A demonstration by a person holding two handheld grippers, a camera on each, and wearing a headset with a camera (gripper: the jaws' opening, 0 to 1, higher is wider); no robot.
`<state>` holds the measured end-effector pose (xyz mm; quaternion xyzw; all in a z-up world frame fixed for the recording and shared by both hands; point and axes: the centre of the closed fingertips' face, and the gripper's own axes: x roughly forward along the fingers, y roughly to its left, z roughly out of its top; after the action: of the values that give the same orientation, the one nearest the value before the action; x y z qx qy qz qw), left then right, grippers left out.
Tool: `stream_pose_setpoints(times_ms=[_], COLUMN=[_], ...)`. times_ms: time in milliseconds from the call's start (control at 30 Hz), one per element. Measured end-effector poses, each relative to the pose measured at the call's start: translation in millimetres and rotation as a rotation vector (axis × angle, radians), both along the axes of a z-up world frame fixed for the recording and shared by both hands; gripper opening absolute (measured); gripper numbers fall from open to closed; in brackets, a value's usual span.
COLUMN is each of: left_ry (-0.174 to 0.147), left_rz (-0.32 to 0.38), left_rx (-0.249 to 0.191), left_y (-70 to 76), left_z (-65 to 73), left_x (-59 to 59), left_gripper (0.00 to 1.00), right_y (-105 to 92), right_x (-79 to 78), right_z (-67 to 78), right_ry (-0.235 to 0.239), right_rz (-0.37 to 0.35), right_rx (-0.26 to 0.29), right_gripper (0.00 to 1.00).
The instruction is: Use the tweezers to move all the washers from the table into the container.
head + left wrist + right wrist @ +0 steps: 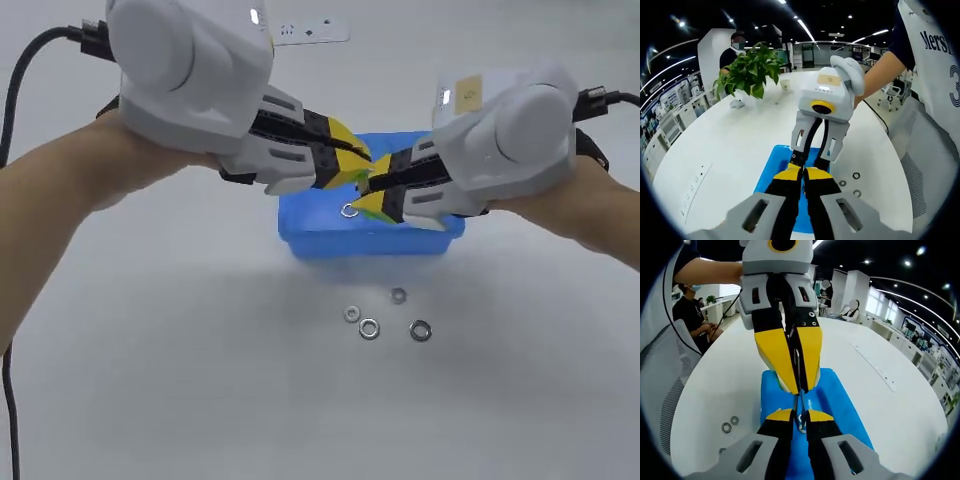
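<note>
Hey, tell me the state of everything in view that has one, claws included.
left claw: shut on tweezers.
right claw: shut on tweezers.
tweezers: held by both claws over the container.
container: open, upright on the table.
four washers: loose on the table.
fifth washer: at the container; gripped or lying inside, unclear.

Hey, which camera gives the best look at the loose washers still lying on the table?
The head view: all four washers lie in plain sight on the bare table near the blue container. The left gripper view catches three, small, beside the container; the right gripper view shows two clearly, small and off to one side.
</note>
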<state>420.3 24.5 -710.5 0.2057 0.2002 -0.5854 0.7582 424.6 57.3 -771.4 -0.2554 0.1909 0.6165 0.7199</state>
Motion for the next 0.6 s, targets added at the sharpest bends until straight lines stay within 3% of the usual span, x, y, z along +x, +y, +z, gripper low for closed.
stream_pose_setpoints(times_ms=[433,600], left_ry=[0.010,0.009], left_rz=[-0.003,-0.009], left_rx=[0.012,0.021], left_y=[-0.7,-1.2], left_z=[-5.4,-5.3], left_x=[-0.9,-2.7], left_gripper=[0.06,0.06], right_y=[-2.5,-3.0], right_x=[-0.8,-0.9], right_z=[-5.8,-5.5], right_ry=[0.012,-0.017], right_rz=[-0.007,0.003], right_rx=[-0.002,-0.023], right_gripper=[0.11,0.12])
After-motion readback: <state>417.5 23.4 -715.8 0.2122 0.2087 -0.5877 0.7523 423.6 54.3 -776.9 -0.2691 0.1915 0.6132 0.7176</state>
